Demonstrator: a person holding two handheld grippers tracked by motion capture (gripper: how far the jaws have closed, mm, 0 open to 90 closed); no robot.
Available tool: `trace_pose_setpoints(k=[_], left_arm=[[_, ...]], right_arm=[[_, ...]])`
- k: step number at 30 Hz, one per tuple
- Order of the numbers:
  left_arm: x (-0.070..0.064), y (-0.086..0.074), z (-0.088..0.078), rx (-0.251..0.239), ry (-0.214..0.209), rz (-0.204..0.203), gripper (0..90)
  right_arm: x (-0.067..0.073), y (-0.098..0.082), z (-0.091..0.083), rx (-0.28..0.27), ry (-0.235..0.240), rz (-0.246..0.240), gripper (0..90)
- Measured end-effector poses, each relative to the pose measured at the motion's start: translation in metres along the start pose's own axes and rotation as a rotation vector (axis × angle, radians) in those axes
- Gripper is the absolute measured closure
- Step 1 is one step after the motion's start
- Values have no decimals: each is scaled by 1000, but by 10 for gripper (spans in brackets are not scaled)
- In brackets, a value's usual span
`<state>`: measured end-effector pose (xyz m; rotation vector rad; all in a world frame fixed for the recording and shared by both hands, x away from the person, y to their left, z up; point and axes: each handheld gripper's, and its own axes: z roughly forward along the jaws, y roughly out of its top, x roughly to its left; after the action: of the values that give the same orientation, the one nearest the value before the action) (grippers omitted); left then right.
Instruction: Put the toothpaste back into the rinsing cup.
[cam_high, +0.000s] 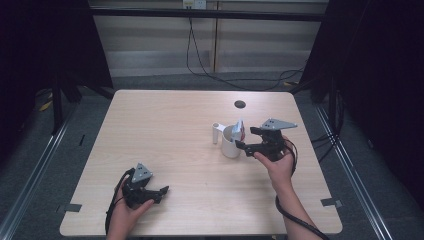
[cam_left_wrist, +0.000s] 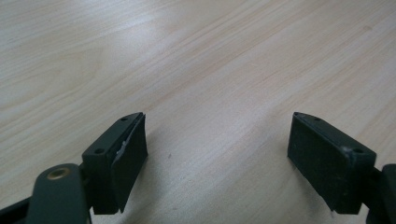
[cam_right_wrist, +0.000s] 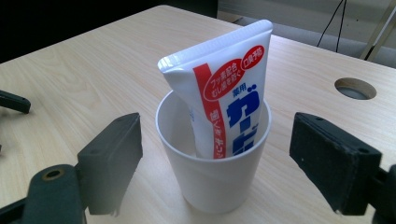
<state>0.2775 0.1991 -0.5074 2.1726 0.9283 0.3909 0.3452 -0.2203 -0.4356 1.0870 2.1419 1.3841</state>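
My right claw (cam_right_wrist: 215, 154) gapes around the cup (cam_right_wrist: 212, 161) holding the tube (cam_right_wrist: 224, 102), ready to grip it, while my left claw (cam_left_wrist: 215, 158) idles released near the surface's (cam_high: 165, 130) front-left corner.

Your left gripper (cam_high: 150, 192): black body, grey three-cornered plate on top at 12 o'clock, black cable trailing off at 7 o'clock. Right gripper (cam_high: 243, 138): same build, plate drilled with small holes, cable looping to 6 o'clock. Jaws are flat black blocks, screw recesses on top, brass rivet in the left link. Forearms bare, no sleeves.
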Motion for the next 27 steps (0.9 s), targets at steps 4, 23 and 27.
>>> trace_pose_setpoints(k=[4, 23, 27], left_arm=[[0, 0, 0, 0, 0, 0, 196], [0, 0, 0, 0, 0, -1, 196], [0, 0, 0, 0, 0, -1, 196]], right_arm=[[0, -1, -3, 9, -2, -10, 167], [3, -8, -15, 52, 32, -50, 148], [4, -14, -16, 82, 48, -75, 147]])
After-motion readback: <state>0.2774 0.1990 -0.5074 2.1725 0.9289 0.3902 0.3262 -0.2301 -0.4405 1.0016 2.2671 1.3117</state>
